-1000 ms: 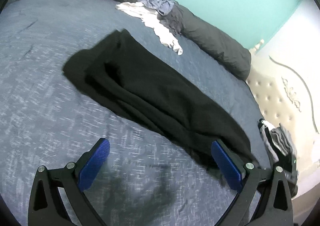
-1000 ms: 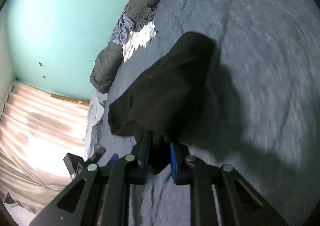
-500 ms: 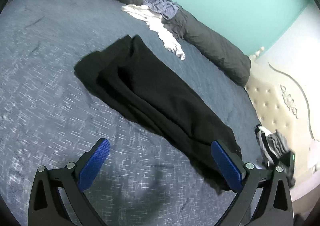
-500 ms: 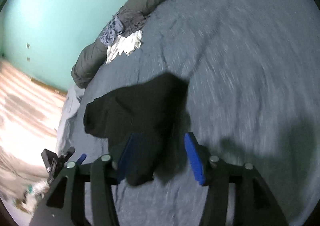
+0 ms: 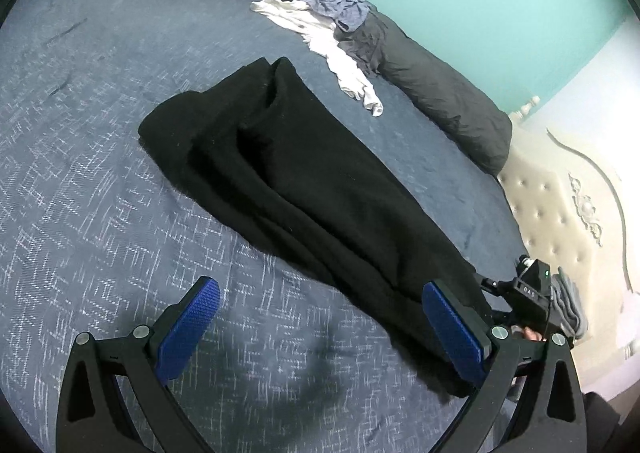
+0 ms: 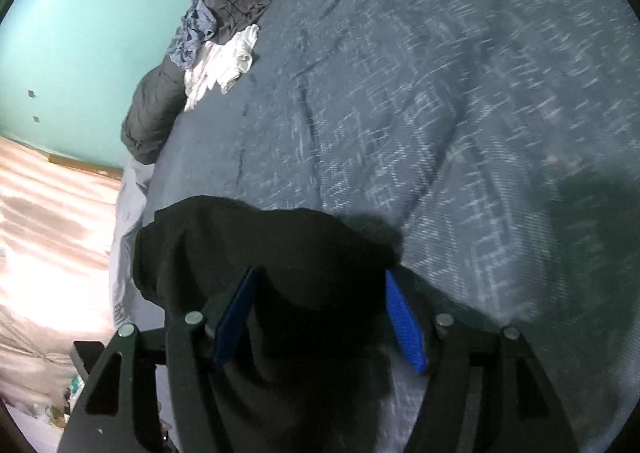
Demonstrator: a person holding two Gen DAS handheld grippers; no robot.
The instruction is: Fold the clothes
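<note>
Blue patterned bed (image 5: 100, 189) carries the black garment (image 5: 312, 189) folded lengthwise mid-frame; white clothes (image 5: 340, 65) and grey duvet (image 5: 440, 93) at one o'clock. Left gripper (image 5: 320, 317) fingers wide apart, empty. Right gripper (image 6: 320, 313) fingers apart, straddling the garment's end.

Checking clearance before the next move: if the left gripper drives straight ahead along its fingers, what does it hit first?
Most likely the blue bedspread: the open left gripper tilts down at bare cover. The black garment lies just beyond; depth is unclear.

Left gripper (image 5: 320, 327) and right gripper (image 6: 320, 319) both spread wide.
</note>
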